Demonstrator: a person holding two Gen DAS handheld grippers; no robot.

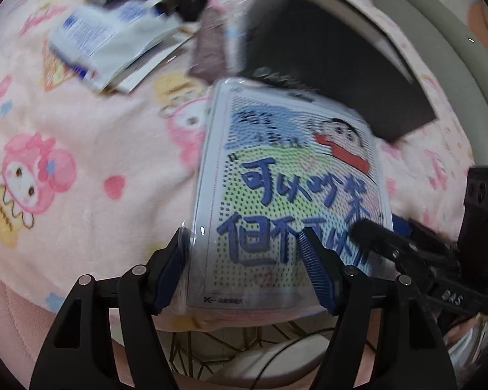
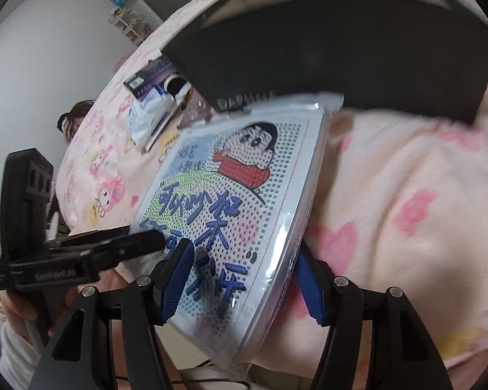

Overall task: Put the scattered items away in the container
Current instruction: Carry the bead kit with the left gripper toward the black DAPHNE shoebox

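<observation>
While the right claw (image 2: 244, 279) pinches the bead-art packet (image 2: 240, 195) (tilted downward), the left claw (image 1: 244, 260) stands open.

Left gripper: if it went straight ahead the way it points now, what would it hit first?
Most likely the cartoon bead kit packet, which already lies between the open jaws of the left gripper and stretches ahead of it. Beyond the packet's far edge sits the dark box; depth there is unclear.
</observation>
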